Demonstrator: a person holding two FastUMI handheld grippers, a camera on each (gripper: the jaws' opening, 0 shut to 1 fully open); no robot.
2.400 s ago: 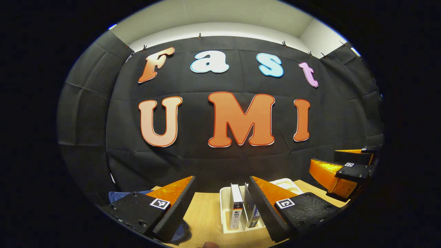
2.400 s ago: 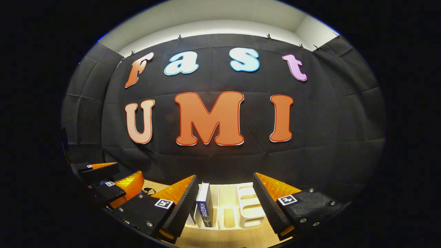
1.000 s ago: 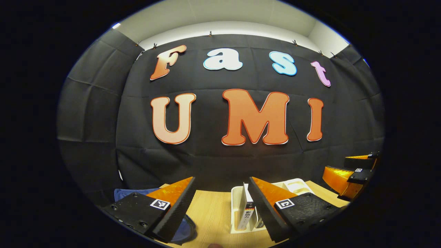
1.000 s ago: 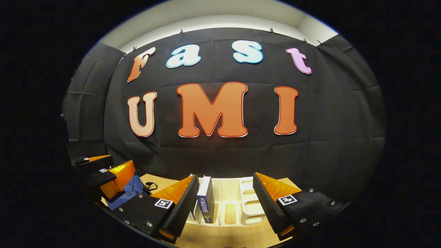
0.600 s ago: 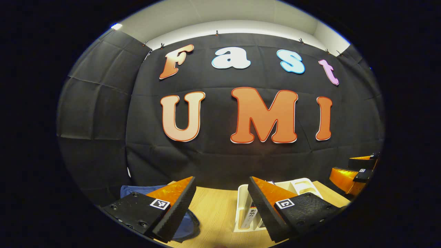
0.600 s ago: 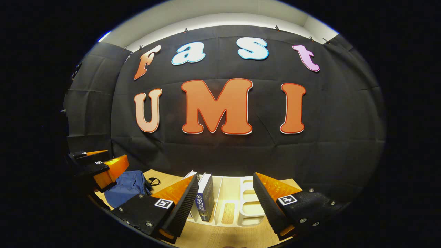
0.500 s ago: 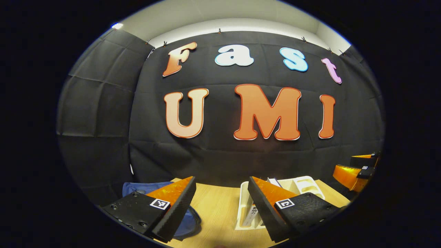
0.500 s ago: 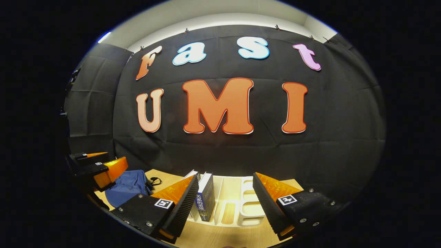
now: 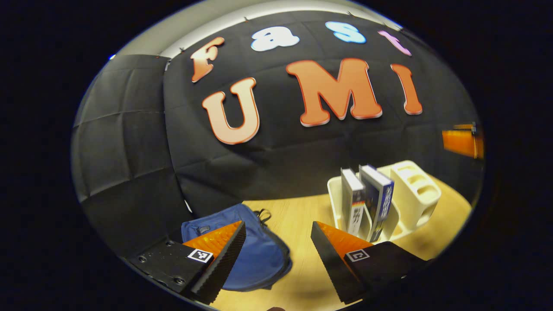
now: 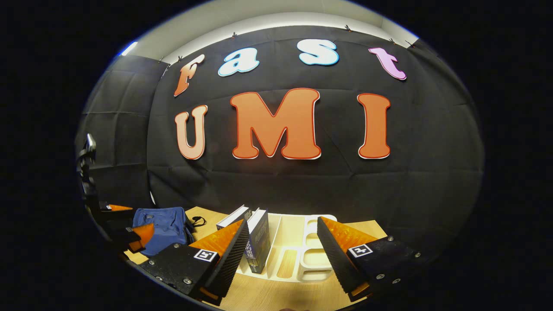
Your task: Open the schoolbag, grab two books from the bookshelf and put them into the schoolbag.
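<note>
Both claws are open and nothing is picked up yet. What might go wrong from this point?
1. The two books stand close together in the white bookshelf; a claw closing on one may drag or tip the other.
2. The blue schoolbag lies slumped on the table, so its fabric may shift when the left claw works at its opening.
3. The right claw hovers near the books and may knock them.

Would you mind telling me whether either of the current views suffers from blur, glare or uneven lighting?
Left gripper view: slight motion blur, worst on the other gripper at the right edge; books still legible in shape. Right gripper view: sharp; bookshelf brightly lit, schoolbag and left edge dim. Both show fisheye bending.
</note>
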